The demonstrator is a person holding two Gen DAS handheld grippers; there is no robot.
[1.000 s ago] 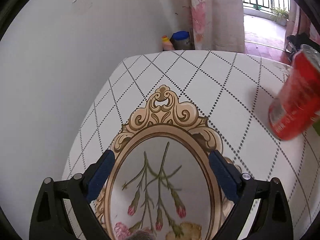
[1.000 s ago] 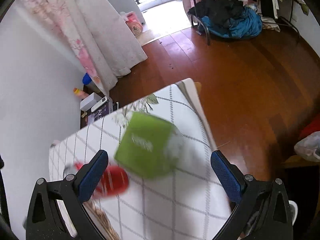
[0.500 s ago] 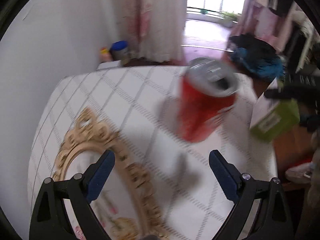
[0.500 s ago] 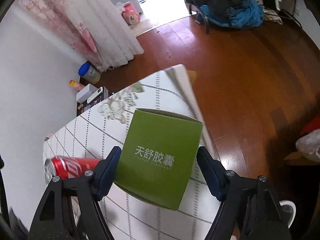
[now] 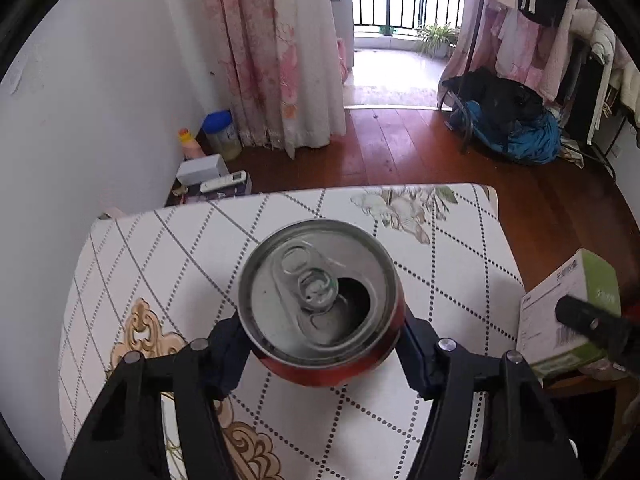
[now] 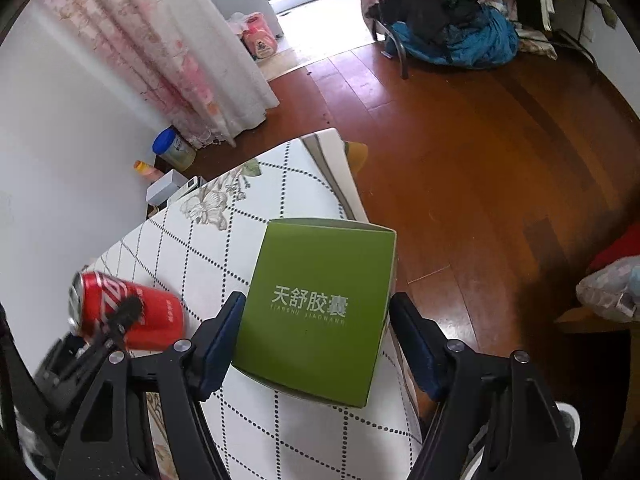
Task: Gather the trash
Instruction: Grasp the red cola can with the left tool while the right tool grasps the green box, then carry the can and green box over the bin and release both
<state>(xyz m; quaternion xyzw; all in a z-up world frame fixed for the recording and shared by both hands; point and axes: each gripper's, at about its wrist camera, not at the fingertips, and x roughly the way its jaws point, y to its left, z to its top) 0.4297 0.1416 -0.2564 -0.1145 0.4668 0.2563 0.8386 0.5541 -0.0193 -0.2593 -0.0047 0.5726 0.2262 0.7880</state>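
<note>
While my left gripper (image 5: 322, 344) has just closed on the opened red aluminium drink can (image 5: 320, 300), my right gripper (image 6: 316, 336) has just closed on the green cardboard box (image 6: 320, 308), both over the white diamond-patterned tablecloth (image 5: 160, 248).

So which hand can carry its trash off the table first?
Probably right. Both jaws have just been closing, the left gripper on the can, the right gripper on the box, but the box sits at the table edge by the floor.
</note>
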